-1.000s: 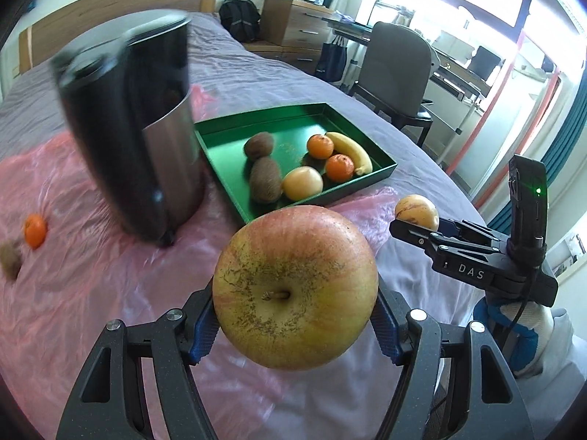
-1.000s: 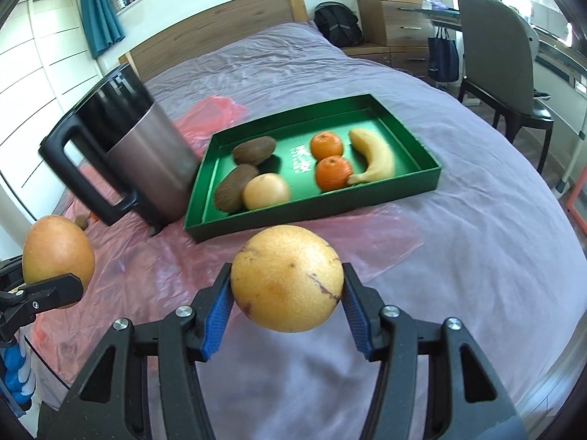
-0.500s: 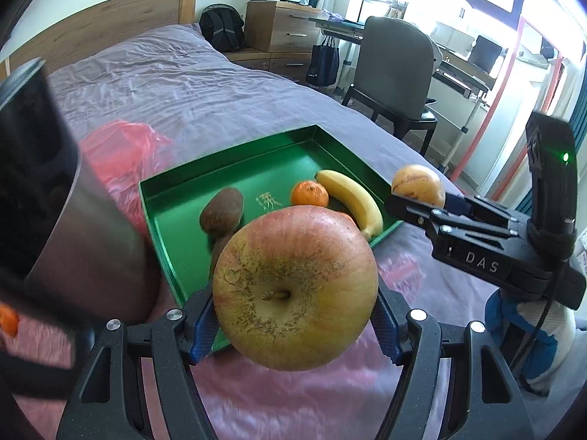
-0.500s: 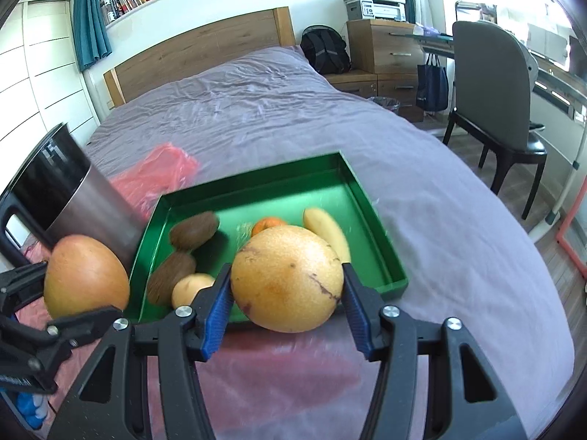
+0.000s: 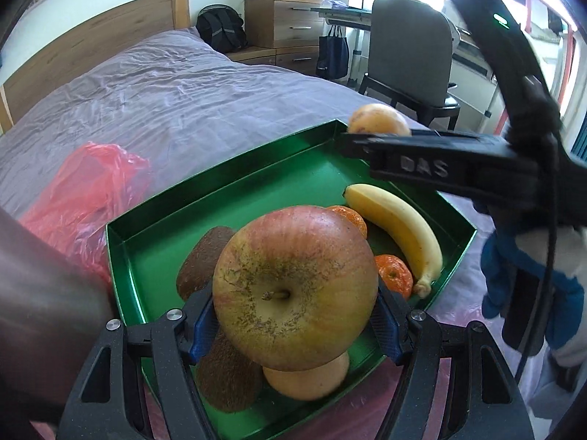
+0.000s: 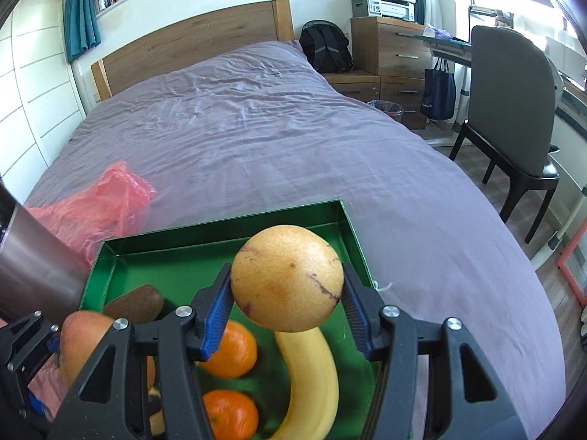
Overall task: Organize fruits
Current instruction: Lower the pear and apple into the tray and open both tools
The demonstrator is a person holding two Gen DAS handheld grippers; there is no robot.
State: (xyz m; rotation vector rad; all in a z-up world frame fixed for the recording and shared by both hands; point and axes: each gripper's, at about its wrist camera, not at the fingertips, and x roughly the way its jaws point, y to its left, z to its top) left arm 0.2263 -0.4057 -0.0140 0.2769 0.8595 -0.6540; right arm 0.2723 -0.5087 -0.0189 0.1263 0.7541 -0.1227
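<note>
Fruits fill the near half of a green tray (image 5: 227, 198) lying on a purple bedspread (image 6: 256, 139). In the tray: a yellow banana (image 5: 398, 225) along the right side, two oranges (image 6: 229, 352) just left of it, two brown kiwis (image 5: 201, 260) at the left, and a pale round fruit (image 5: 306, 379) at the near edge, partly hidden under the held apple.

The left gripper (image 5: 295, 330) is clamped on a large apple (image 5: 293, 286), red-flushed over yellow-green with brown russet around the stem, which faces the camera. Its blue pads (image 5: 200, 330) press both flanks, and the apple hangs above the tray's near part, over the pale fruit and one kiwi.

The right gripper (image 6: 286, 311) grips a round yellow fruit (image 6: 288, 277) with purple-brown scratches, jaws spread wide, pads against both sides. It hangs above the tray's right half, over the banana's far end. From the left wrist view this gripper sits at two o'clock, its fruit near the tray's far right corner.

Free green floor lies in the tray's far half, toward twelve o'clock in both views. A crumpled pink plastic bag (image 6: 106, 205) lies at ten o'clock, touching the tray's left side, with a blurred steel vessel (image 5: 44, 300) at eight to nine o'clock, close to the tray's left wall. Bare bedspread extends beyond the far rim. A chair (image 6: 513, 110) stands off the bed at two o'clock.
</note>
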